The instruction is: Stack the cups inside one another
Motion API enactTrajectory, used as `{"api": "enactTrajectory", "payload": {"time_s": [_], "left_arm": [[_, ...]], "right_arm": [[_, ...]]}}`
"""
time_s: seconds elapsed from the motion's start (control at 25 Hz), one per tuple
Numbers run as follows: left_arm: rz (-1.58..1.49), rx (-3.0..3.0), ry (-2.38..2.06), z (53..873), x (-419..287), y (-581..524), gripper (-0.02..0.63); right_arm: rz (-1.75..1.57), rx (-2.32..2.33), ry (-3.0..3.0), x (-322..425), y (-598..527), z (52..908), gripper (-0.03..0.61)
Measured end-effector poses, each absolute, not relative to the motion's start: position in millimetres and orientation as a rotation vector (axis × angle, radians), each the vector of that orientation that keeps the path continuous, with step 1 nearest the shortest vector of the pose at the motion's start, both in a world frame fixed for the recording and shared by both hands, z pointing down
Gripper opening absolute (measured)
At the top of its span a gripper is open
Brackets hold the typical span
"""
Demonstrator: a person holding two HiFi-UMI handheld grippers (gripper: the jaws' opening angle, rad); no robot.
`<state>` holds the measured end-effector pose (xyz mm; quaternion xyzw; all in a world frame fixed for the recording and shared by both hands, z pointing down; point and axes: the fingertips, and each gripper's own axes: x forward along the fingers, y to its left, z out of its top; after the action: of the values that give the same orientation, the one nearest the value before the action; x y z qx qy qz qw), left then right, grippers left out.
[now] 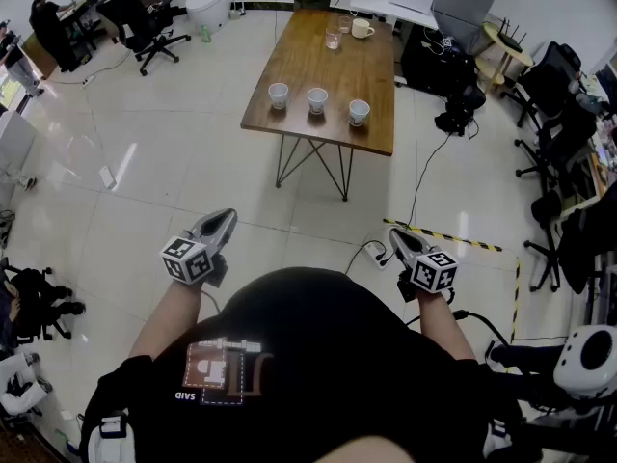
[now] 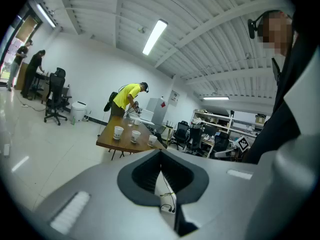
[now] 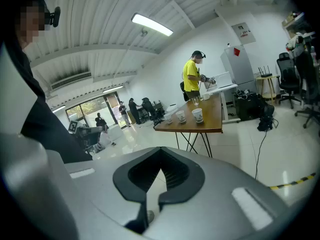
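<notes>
My left tongs (image 1: 228, 217) and right tongs (image 1: 394, 235), both closed and empty, face three white paper cups (image 1: 317, 99) rowed crosswise along the near edge of the brown wooden worktop (image 1: 318, 51), well ahead and neither hand clearly nearer.

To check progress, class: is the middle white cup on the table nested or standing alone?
Alone: the middle white cup stands upright, gaps on both sides.

Wooden table (image 1: 310, 64), three cups (image 1: 317, 99), mug (image 1: 362, 28), glass (image 1: 333, 38)

I'm seeing a black short-sleeved T-shirt (image 1: 333, 350) with a pale square print (image 1: 222, 367); the grey left gripper (image 1: 228, 217) and grey right gripper (image 1: 396, 235) each carry a black-and-white marker cube (image 1: 188, 259).
</notes>
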<state>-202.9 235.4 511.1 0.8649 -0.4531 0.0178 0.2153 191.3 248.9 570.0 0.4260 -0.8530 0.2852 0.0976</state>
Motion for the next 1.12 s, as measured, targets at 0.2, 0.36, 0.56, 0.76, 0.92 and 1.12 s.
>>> {"api": "enactTrajectory", "payload": {"time_s": [0.2, 0.36, 0.56, 0.76, 0.92, 1.12], "left_arm": [[0.045, 2.379, -1.29, 510, -170, 245, 0.002], [0.033, 2.353, -1.328, 512, -144, 256, 0.002], [0.049, 2.316, -1.34, 521, -128, 263, 0.002], [0.046, 2.313, -1.323, 529, -143, 247, 0.002], [0.006, 2.326, -1.265, 538, -170, 210, 0.002], [0.03, 2.358, -1.123, 547, -218, 153, 0.002]], "right_arm": [[0.803, 1.208, -2.541, 218, 248, 564, 0.014], [0.758, 1.125, -2.558, 235, 245, 565, 0.014], [0.731, 1.059, -2.558, 243, 232, 570, 0.014], [0.75, 1.04, -2.544, 224, 213, 577, 0.014], [0.733, 1.064, -2.53, 187, 184, 575, 0.014], [0.747, 1.15, -2.51, 125, 143, 562, 0.014]]}}
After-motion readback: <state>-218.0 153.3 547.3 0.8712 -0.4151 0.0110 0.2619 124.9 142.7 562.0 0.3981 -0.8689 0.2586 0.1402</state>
